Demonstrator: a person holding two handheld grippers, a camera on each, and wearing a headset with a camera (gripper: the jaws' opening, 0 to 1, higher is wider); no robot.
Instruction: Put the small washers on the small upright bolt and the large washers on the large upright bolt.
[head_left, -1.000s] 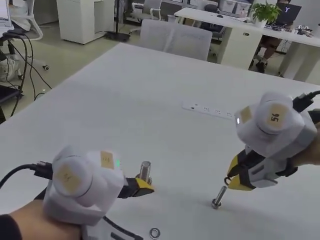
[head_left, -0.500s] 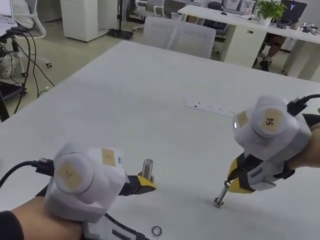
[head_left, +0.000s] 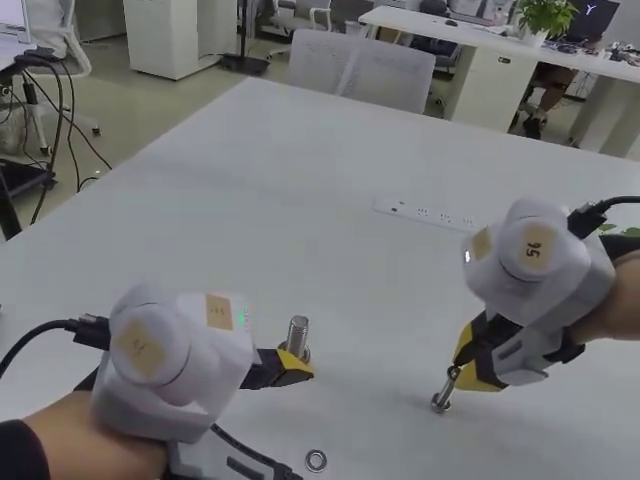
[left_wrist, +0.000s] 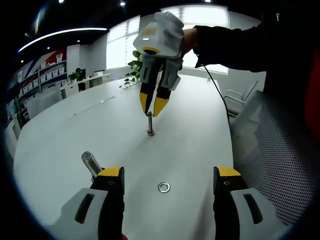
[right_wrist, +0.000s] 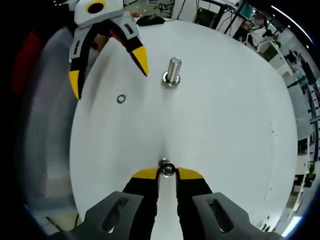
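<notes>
**Head view.** Your left gripper (head_left: 290, 368) sits just beside the large bolt (head_left: 298, 338). Your right gripper (head_left: 462, 368) is at the top of the small bolt (head_left: 440, 392). A loose washer (head_left: 316, 460) lies on the table (head_left: 300, 180).

**Left gripper view.** Your left jaws stand wide apart, with the loose washer lying on the table ahead, between them.

**Right gripper view.** Your right jaws are narrow, pinching a small washer (right_wrist: 168, 170) at the small bolt's tip.

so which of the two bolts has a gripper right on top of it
The thin small bolt, under the right gripper, which is shut on a washer at its tip. The thick bolt stands beside the open left gripper.
</notes>
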